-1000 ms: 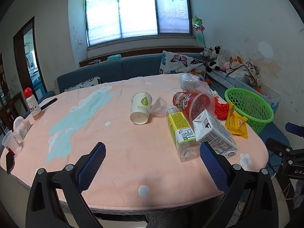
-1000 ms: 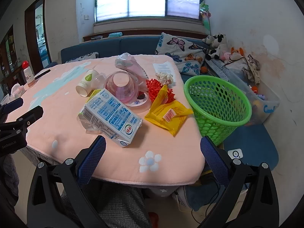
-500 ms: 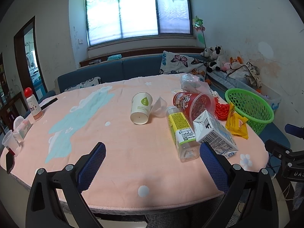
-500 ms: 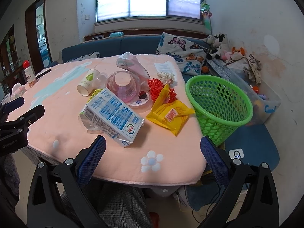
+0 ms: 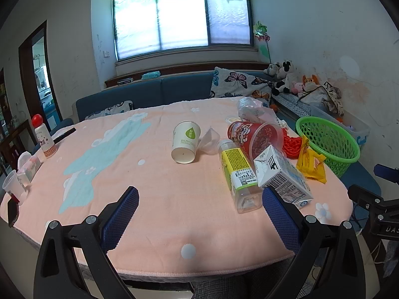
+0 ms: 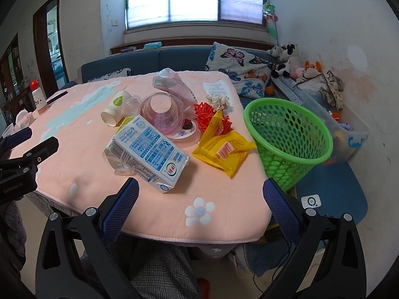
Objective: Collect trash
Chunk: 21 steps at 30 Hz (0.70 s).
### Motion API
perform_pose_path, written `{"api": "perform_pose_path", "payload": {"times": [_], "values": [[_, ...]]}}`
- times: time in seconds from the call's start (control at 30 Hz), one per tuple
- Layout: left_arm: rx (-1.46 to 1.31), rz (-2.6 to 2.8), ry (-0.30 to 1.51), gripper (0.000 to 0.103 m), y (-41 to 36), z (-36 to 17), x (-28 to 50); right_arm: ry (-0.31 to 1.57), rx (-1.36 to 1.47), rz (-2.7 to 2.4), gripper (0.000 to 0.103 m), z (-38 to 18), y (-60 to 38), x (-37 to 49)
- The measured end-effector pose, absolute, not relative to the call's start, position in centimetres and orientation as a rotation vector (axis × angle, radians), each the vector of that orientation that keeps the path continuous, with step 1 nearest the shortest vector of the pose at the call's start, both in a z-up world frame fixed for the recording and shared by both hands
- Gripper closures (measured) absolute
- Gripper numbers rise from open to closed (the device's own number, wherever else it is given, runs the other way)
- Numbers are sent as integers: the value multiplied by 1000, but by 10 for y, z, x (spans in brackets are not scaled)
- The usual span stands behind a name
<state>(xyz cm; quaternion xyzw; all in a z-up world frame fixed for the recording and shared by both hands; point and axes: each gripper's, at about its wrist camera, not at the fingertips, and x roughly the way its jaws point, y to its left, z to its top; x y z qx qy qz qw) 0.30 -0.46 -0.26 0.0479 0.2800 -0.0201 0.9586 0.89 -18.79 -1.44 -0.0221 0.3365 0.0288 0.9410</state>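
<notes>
Right now both tools hang over the near edge of a table [image 5: 154,226] covered in a pink cloth, and neither touches anything. The left gripper [image 5: 199,214] fills the bottom of its frame with its jaws spread wide and nothing between them; the right gripper [image 6: 200,206] sits the same way, jaws wide apart and empty.

Most of the trash lies in a heap at the centre right of the left wrist view. A milk carton [image 6: 147,153] lies on its side, leaning on a clear bottle [image 5: 239,174] with a yellow-green label. Just behind them a red plastic cup [image 5: 254,137] lies tipped over, and a white paper cup [image 5: 185,142] lies on its side further left, with a small clear cup touching it. A yellow wrapper [image 6: 223,150] lies to the right of the carton, with a red net [image 6: 208,118] behind it. A crumpled plastic bag [image 6: 169,83] sits at the back of the heap.

A green basket [image 6: 289,142] stands at the right of the frame, beside the table's right edge, just past the wrapper.
</notes>
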Motion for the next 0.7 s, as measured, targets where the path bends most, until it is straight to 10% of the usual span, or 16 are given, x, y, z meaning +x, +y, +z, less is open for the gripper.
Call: {"api": "perform_pose_path", "payload": {"times": [0.7], "values": [[79,-46,586,7,-1,-6,15,685,-48,93,5,-19,-188,17]]}}
